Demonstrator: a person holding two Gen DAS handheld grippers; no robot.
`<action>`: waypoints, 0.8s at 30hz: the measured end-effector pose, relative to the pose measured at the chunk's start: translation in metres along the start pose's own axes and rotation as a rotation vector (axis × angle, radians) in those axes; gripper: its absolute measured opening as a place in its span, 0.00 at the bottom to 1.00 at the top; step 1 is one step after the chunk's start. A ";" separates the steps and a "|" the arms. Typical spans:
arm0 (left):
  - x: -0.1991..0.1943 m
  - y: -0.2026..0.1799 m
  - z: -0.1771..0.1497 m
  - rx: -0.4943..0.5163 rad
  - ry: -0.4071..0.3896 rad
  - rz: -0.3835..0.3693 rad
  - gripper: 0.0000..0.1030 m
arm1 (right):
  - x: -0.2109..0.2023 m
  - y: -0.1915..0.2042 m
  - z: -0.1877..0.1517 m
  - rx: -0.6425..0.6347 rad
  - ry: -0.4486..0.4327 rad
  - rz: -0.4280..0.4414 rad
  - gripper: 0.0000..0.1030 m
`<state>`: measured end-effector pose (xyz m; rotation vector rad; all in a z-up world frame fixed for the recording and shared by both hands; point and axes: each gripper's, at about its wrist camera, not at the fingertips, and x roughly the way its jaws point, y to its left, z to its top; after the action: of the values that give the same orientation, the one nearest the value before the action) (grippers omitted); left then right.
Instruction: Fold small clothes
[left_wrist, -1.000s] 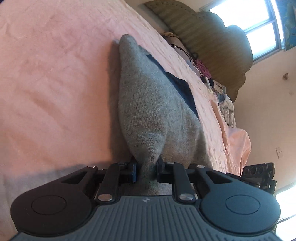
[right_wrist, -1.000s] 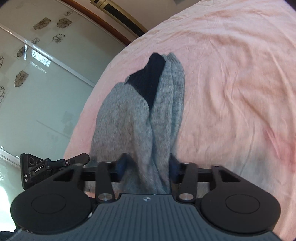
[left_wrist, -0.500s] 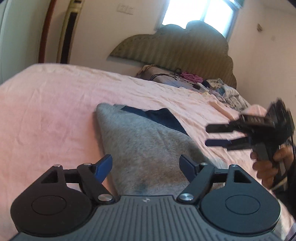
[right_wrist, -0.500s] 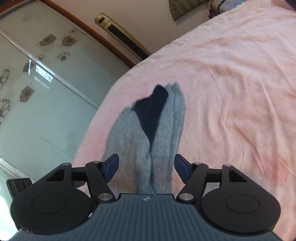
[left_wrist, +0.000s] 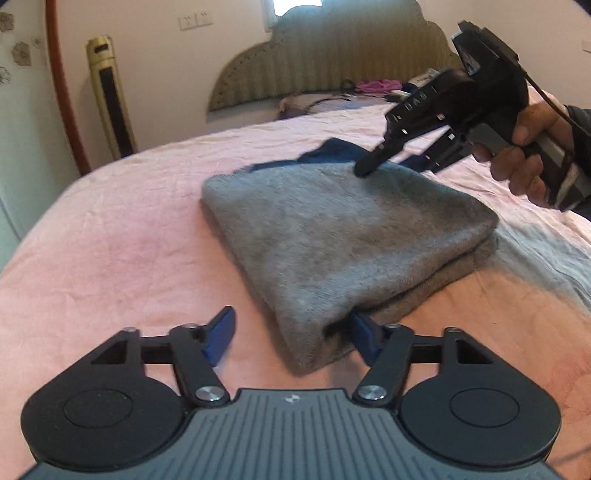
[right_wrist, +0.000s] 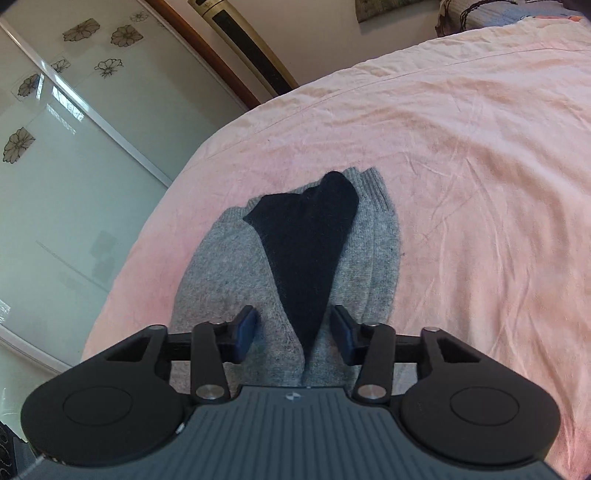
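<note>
Two grippers, both free of cloth. Left gripper (left_wrist: 290, 338): jaws parted and narrowing, the near corner of the grey garment (left_wrist: 343, 236) lying between the blue pads, not pinched. Right gripper (right_wrist: 293, 334): jaws likewise apart and narrowing, poised above the garment's near edge, nothing clamped (in the left view it hangs over the far side, a hand (left_wrist: 524, 155) on its handle). Garment: folded into a compact doubled pad, dark navy panel (right_wrist: 306, 251) showing on top, resting flat on the pink bedsheet (left_wrist: 110, 240). Judgement: folding of this item looks largely finished; perhaps a final tidy or setting aside remains.
</note>
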<state>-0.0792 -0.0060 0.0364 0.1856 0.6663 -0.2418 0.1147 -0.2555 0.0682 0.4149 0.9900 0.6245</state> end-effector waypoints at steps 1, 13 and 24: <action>0.001 -0.002 -0.001 -0.003 -0.001 -0.014 0.58 | -0.002 0.000 0.001 0.002 -0.003 0.003 0.39; 0.002 0.003 0.004 0.039 -0.029 0.040 0.10 | -0.007 0.004 0.004 -0.069 0.015 -0.012 0.12; -0.015 0.012 -0.011 -0.016 -0.004 0.027 0.39 | -0.046 -0.009 -0.019 0.011 -0.006 0.086 0.48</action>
<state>-0.0937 0.0106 0.0382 0.1790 0.6609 -0.2108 0.0826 -0.2917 0.0829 0.4707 0.9743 0.6952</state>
